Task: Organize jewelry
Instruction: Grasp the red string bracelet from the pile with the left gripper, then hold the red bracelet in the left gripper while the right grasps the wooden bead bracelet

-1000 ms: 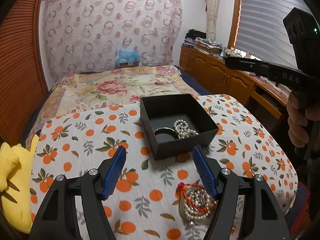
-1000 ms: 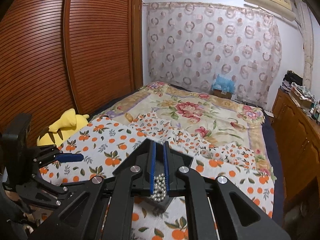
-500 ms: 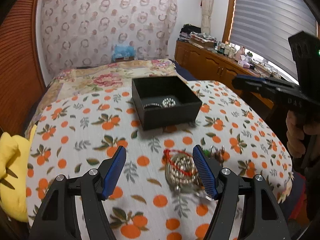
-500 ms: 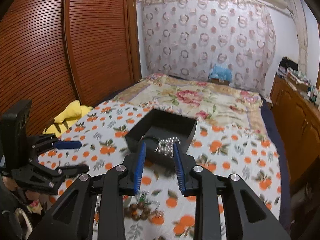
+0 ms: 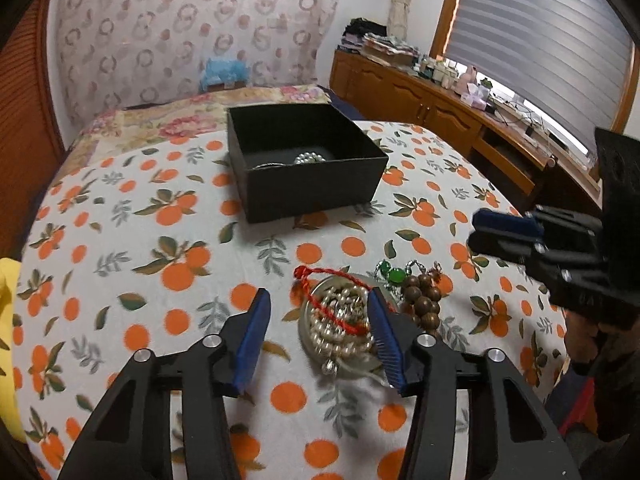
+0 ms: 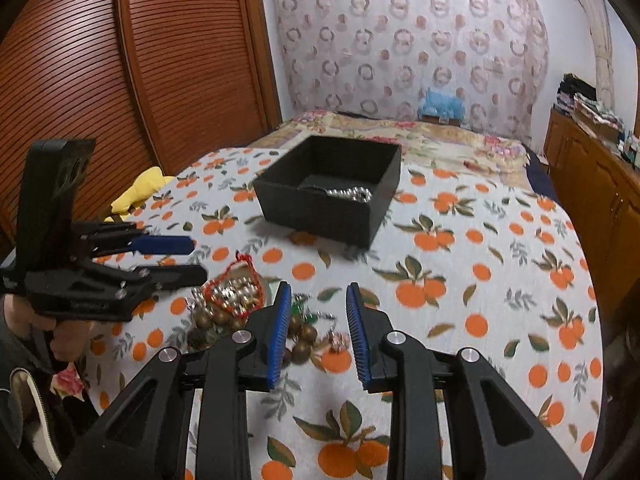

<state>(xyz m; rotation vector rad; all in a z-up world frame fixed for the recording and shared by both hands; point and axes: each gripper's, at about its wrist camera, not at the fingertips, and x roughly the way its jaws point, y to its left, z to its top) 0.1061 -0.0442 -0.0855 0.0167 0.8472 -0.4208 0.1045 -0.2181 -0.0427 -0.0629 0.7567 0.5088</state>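
Note:
A black open box (image 5: 308, 160) stands on the orange-print cloth and holds a silver bead bracelet (image 5: 310, 157) and a dark ring; it also shows in the right wrist view (image 6: 332, 196). A jewelry pile lies nearer: silver beads with a red cord (image 5: 340, 316), green beads (image 5: 390, 272) and brown wooden beads (image 5: 422, 300). My left gripper (image 5: 318, 328) is open and empty, low over the silver beads. My right gripper (image 6: 318, 332) is open and empty, just above the brown beads (image 6: 304, 340).
A yellow plush toy (image 6: 140, 192) lies at the bed's left edge. A wooden louvred wardrobe (image 6: 120, 80) stands on the left, wooden cabinets (image 5: 420, 100) with clutter on the right. A floral quilt (image 6: 420, 132) lies beyond the box.
My right gripper let the silver bracelet go into the box, opened, and pulled back to the pile. My left gripper drew back from the box and sank toward the silver beads.

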